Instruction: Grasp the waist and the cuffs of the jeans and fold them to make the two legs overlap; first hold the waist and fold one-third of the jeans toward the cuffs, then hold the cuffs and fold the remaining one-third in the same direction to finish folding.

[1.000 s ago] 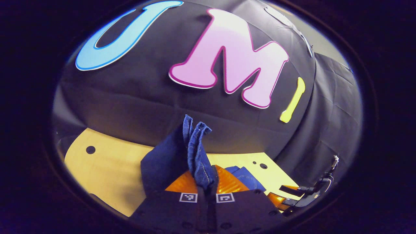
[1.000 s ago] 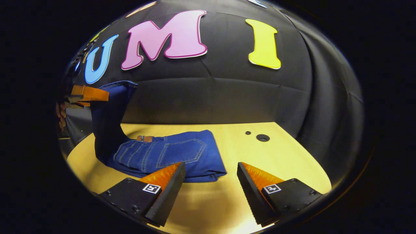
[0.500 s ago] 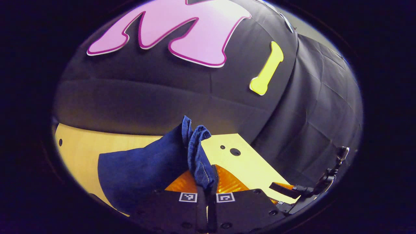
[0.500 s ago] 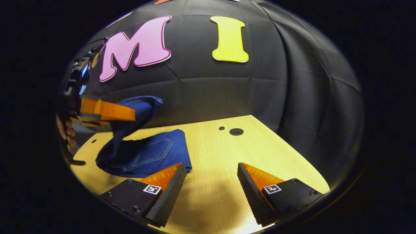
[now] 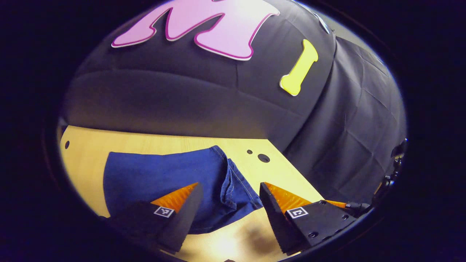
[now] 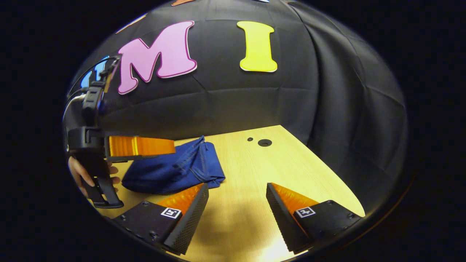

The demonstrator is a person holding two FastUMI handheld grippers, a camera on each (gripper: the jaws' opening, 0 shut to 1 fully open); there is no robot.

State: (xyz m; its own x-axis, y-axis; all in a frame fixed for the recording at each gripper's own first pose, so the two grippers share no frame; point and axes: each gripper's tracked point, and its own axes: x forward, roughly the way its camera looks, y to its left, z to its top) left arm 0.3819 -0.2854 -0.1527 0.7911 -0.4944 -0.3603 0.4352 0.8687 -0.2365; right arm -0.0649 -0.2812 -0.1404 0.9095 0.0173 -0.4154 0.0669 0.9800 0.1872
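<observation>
The blue jeans [image 5: 160, 174] lie in a folded bundle on the pale wooden table [image 5: 145, 136], their cuff edges [image 5: 229, 182] at its right end. My left gripper [image 5: 230, 185] is open just above those cuffs, holding nothing. In the right gripper view the same bundle [image 6: 174, 171] lies left of centre, with the left gripper [image 6: 171, 146] hovering over it and a hand [image 6: 78, 171] behind it. My right gripper [image 6: 236, 186] is open over bare table [image 6: 284, 167], to the right of the jeans and apart from them.
Two small round holes [image 6: 264, 142] sit in the table near its far corner. The black cloth wall closes the back and right side. Part of the right gripper [image 5: 349, 207] shows at the lower right of the left gripper view.
My left gripper was shut on the lifted cuffs; it has come down and opened, and the cuffs now lie on the folded bundle. The right gripper stays open.
</observation>
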